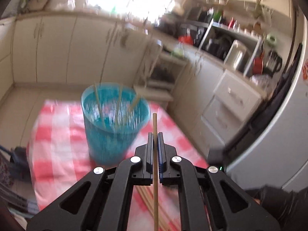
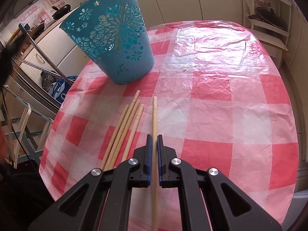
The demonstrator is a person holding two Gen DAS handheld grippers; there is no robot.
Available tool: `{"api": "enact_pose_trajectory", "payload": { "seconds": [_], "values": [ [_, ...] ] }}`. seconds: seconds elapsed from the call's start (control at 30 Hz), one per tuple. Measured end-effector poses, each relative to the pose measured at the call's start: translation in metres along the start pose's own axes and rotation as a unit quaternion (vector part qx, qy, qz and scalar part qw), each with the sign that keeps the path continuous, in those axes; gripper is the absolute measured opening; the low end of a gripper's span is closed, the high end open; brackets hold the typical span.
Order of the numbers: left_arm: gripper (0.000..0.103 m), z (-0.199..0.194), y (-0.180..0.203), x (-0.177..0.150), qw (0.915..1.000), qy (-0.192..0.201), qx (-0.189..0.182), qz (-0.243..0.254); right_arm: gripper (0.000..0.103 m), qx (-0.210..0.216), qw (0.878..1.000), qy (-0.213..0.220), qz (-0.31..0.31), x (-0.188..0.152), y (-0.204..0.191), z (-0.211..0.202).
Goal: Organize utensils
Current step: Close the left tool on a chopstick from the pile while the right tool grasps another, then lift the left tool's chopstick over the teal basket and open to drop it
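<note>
A blue perforated basket stands on the red-and-white checked tablecloth with several wooden chopsticks leaning inside it. My left gripper is shut on a single chopstick and holds it above the table, just right of the basket. In the right wrist view the basket stands at the far left. My right gripper is shut on another chopstick, low over the cloth. Several loose chopsticks lie on the cloth to its left.
The tablecloth spreads to the right and beyond the basket. Cream cabinets and a crowded counter with shelves surround the table. A white fridge stands at the right. A folding rack and bags sit left of the table.
</note>
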State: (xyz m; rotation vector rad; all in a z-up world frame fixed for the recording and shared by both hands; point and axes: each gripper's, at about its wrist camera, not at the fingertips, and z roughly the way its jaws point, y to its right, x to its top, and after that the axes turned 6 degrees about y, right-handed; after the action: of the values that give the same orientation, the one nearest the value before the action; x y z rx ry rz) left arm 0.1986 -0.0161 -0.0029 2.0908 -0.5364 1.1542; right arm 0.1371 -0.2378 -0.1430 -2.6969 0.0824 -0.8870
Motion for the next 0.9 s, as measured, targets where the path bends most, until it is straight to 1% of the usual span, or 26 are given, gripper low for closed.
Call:
{"api": "enact_pose_trajectory", "payload": {
  "seconds": [0.07,0.13,0.2,0.27,0.33,0.4,0.47,0.57,0.7,0.8,0.9],
  "values": [
    [0.004,-0.006,0.002,0.024,0.9975,0.070,0.007,0.004,0.006,-0.005,1.000,0.001,-0.006,0.000,-0.002,0.000],
    [0.004,-0.008,-0.002,0.042,0.9907,0.135,0.014,-0.010,0.006,-0.009,1.000,0.001,-0.012,-0.001,-0.003,0.001],
    [0.004,-0.007,-0.007,0.057,0.9817,0.186,0.033,-0.024,0.006,-0.011,1.000,-0.002,-0.012,-0.001,-0.003,0.002],
    [0.004,-0.002,-0.009,0.069,0.9680,0.242,0.062,-0.024,0.006,-0.011,1.000,-0.005,-0.011,-0.002,-0.001,0.004],
    [0.004,0.001,-0.015,0.079,0.9555,0.281,0.084,-0.033,0.006,-0.012,1.000,-0.006,-0.011,-0.002,0.000,0.004],
    [0.004,0.007,-0.020,0.086,0.9442,0.308,0.109,-0.042,0.006,-0.012,1.000,-0.007,-0.010,-0.002,0.000,0.005],
    [0.004,0.015,-0.024,0.091,0.9372,0.322,0.128,-0.042,0.006,-0.013,1.000,-0.007,-0.013,-0.002,-0.001,0.006],
    [0.004,0.033,-0.027,0.094,0.9362,0.318,0.146,-0.034,0.006,-0.013,1.000,-0.008,-0.015,-0.002,-0.002,0.006],
    [0.004,0.057,-0.030,0.090,0.9419,0.293,0.163,-0.023,0.006,-0.012,1.000,-0.009,-0.013,-0.002,-0.001,0.004],
    [0.004,0.069,-0.034,0.076,0.9465,0.270,0.176,-0.018,0.006,-0.015,1.000,-0.011,-0.015,-0.002,-0.001,0.004],
    [0.004,0.080,-0.035,0.055,0.9545,0.234,0.185,-0.007,0.006,-0.014,1.000,-0.017,-0.018,-0.002,-0.001,0.003]
  ]
}}
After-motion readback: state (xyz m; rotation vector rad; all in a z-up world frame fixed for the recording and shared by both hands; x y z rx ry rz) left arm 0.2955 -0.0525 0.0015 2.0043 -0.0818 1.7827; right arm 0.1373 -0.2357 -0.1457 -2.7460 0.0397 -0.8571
